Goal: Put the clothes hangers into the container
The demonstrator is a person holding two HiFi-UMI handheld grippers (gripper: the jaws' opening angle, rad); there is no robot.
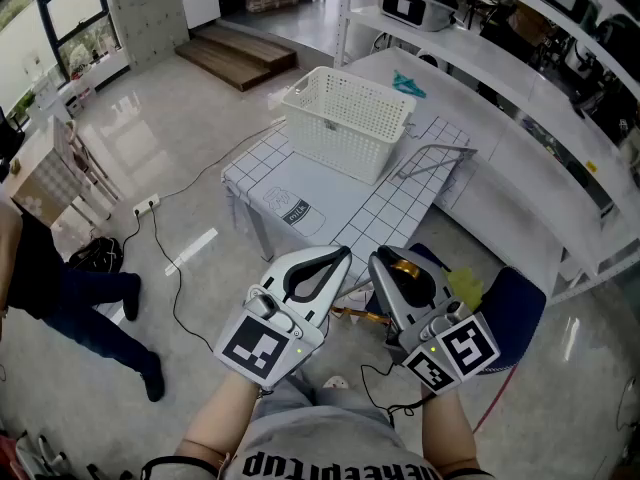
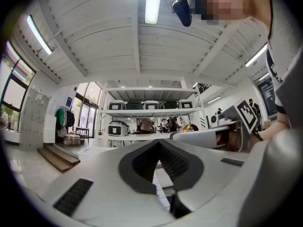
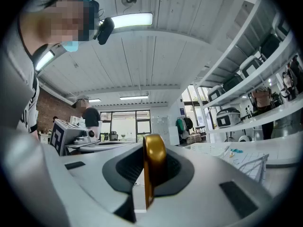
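hanger (image 3: 154, 159): gold hook pinched between right claw (image 1: 396, 260) pads, 6 o'clock of white basket (image 1: 348, 118)
left claw (image 1: 340, 256): closed, empty

Head view: set above the person, it looks forward and steeply down. The left claw (image 1: 345, 255) and right claw (image 1: 385, 260) lie close beneath it, with the gridded surface (image 1: 340, 203) and white basket (image 1: 345, 118) farther ahead. Left and right gripper views: each sits low and very near behind its own jaws, tilted up toward the ceiling (image 2: 118, 46). Each catches the other claw at its side. All three views share the basket and the appliance shelves (image 1: 520, 28).
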